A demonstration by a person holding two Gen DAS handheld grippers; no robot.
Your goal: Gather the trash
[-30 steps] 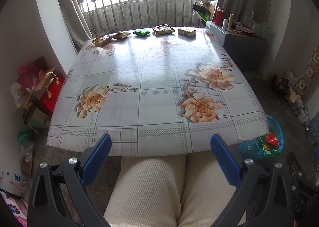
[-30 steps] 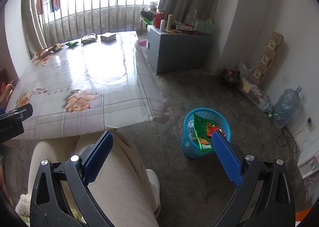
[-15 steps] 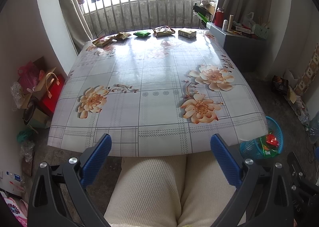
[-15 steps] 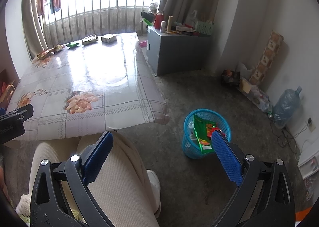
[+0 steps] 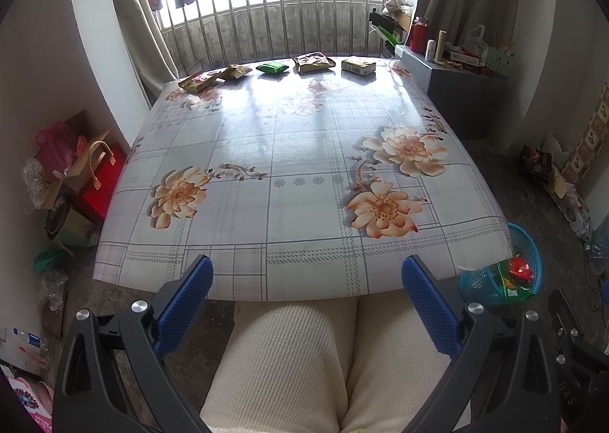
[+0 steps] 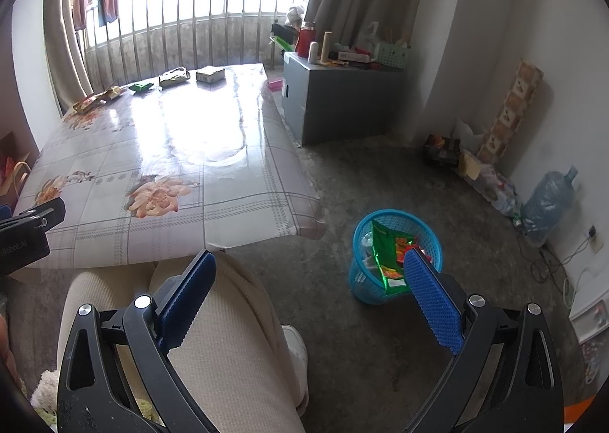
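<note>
Trash: five packets lined up along window edge of table (image 5: 304, 151) — yellow wrapper (image 5: 198, 81), small brown one (image 5: 236, 72), green packet (image 5: 272, 67), crumpled bag (image 5: 313, 61), flat box (image 5: 358, 65). Blue basket (image 6: 396, 254) on floor off table's near right corner, already holds green and red wrappers. Left tongs (image 5: 304, 303) and right tongs (image 6: 308, 294) both spread wide, nothing held, parked over lap. Looks like between pickups. Next, probably: long reach across table for a packet, pinch flat, carry back to basket.
</note>
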